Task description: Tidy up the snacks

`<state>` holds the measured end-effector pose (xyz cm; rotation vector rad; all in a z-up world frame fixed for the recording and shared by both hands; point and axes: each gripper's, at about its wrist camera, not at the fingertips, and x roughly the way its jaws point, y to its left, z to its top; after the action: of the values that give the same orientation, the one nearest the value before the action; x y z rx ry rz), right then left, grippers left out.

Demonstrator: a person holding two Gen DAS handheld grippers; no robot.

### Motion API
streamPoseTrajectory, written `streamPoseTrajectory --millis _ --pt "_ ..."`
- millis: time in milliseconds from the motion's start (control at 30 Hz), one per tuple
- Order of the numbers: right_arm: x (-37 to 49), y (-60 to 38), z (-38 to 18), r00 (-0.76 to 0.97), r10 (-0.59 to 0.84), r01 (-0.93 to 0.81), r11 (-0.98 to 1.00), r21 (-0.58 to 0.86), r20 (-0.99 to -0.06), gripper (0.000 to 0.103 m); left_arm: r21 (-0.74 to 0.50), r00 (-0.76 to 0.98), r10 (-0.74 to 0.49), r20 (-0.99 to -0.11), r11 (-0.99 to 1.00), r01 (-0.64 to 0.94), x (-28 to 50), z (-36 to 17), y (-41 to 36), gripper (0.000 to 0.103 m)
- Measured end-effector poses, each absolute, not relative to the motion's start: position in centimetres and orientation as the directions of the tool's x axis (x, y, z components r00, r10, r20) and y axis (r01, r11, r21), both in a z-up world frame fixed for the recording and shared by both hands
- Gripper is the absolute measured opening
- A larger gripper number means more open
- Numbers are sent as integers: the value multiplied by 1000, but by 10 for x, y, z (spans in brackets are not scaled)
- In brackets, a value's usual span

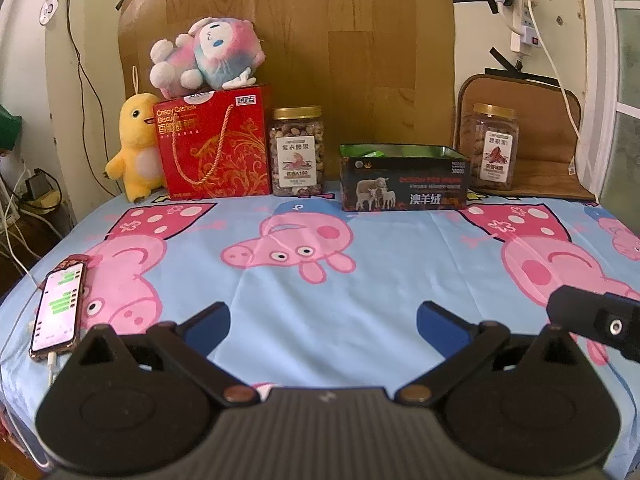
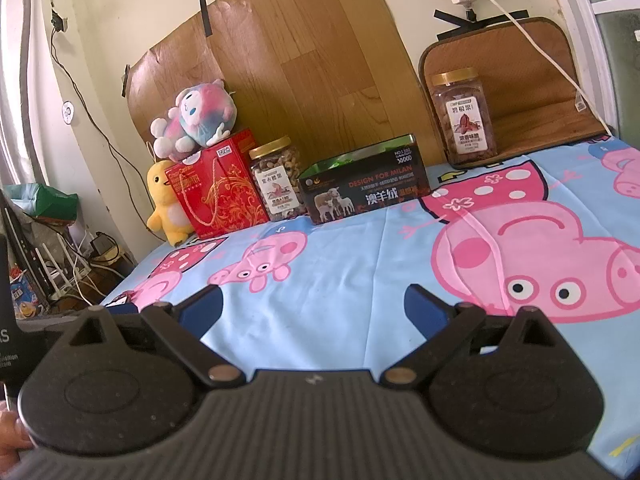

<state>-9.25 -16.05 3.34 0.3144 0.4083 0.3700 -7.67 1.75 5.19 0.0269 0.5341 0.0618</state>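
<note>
- Stretching across both views, a table (image 1: 380, 280) under a light blue cartoon-pig cloth is carrying everything, with a wood-grain panel (image 1: 320, 40) taped to the wall behind it.
- Sitting open near the back edge, a dark tin box (image 1: 404, 184) printed with sheep is serving as the landmark; something green is showing inside it.
- Left of the tin box, a red biscuit gift box (image 1: 214, 148) is standing upright, with a pink-and-blue plush (image 1: 208, 56) lying on top and a yellow duck plush (image 1: 134, 152) leaning beside it.
- Between the gift box and the tin box, a gold-lidded nut jar (image 1: 297, 152) is standing upright.
- Right of the tin box and apart from it, a second jar (image 1: 494, 148) is standing on a brown mat (image 1: 540, 140).
- Well in front of the tin box and far to its left, a phone (image 1: 60, 312) is lying lit and plugged in.
- Hovering over bare cloth in front of the tin box, the left gripper (image 1: 323, 322) is holding its fingers wide, gripping nothing.
- Likewise, the right gripper (image 2: 313, 306) is spreading its fingers wide over the cloth, empty.
</note>
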Motion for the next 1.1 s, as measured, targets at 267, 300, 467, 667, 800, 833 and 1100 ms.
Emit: streamPoseTrajectory --millis 267,300,467,667,800,833,1100 --pt "-92 -162 33 854 406 -281 887 367 -325 99 35 845 48 -532 999 -35 -76 49 17 103" --pt "-92 -162 33 853 406 -282 886 367 -326 99 35 842 48 -537 999 -35 -75 49 17 103" --pt "-92 -162 33 852 407 -282 886 367 -328 99 39 827 55 -559 998 -40 -73 47 17 103" --pt "-91 -162 33 851 409 -283 886 368 -329 99 45 817 63 -573 998 -46 -71 45 17 103" --pt "-91 -162 32 851 408 -282 886 368 -331 99 45 813 67 -578 998 -50 -69 45 16 103" --pt "-91 -163 32 851 408 -282 887 367 -332 99 45 812 67 -580 998 -49 -68 45 15 103" --pt "-87 -176 32 860 383 -253 894 369 -337 99 66 812 57 -580 998 -23 -53 49 0 103"
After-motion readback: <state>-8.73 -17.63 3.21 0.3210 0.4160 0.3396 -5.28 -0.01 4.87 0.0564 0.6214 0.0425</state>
